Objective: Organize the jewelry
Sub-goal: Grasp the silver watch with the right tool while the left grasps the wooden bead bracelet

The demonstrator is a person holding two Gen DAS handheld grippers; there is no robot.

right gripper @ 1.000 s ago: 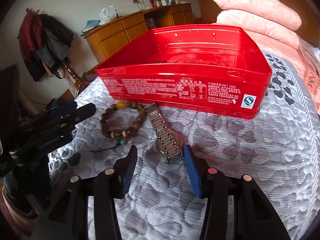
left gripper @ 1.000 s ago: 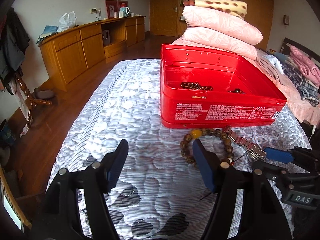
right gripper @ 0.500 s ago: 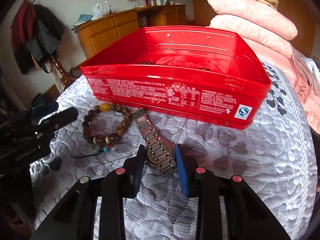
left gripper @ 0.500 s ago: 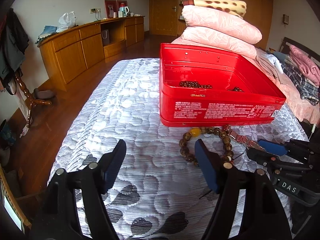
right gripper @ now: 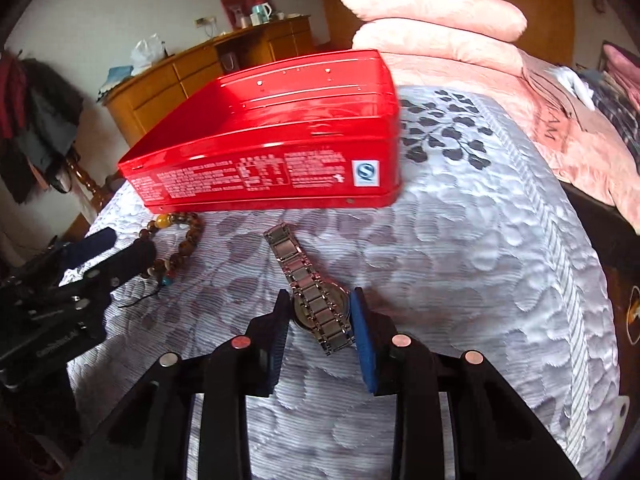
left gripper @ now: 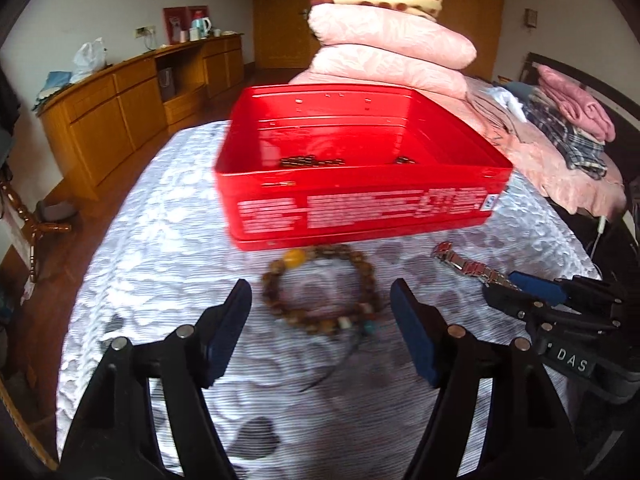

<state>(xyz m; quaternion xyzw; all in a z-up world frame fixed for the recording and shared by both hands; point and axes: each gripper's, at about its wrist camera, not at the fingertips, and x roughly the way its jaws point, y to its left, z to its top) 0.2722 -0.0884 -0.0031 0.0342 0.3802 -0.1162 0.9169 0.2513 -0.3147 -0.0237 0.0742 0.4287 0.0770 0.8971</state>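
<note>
A red tin box [left gripper: 360, 168] stands open on the bed, with dark beads inside. A brown bead bracelet [left gripper: 320, 288] lies in front of it, between the spread fingers of my open left gripper [left gripper: 320, 320]. A silver metal watch [right gripper: 316, 300] lies to the right of the bracelet. My right gripper [right gripper: 320, 316] is shut on the watch's case, its strap trailing toward the red box [right gripper: 280, 140]. The bracelet [right gripper: 180, 240] and the left gripper also show at left in the right wrist view. The watch strap [left gripper: 468, 266] shows in the left wrist view.
The bed has a grey quilted cover [left gripper: 160, 240]. Pink pillows [left gripper: 392, 48] are stacked behind the box, with pink bedding and clothes at right [left gripper: 568, 120]. A wooden cabinet [left gripper: 120, 112] lines the left wall beyond the floor.
My right gripper has closed onto the watch and shifted it to the right, away from the bracelet. My left gripper has moved right so the bracelet lies between its fingers.
</note>
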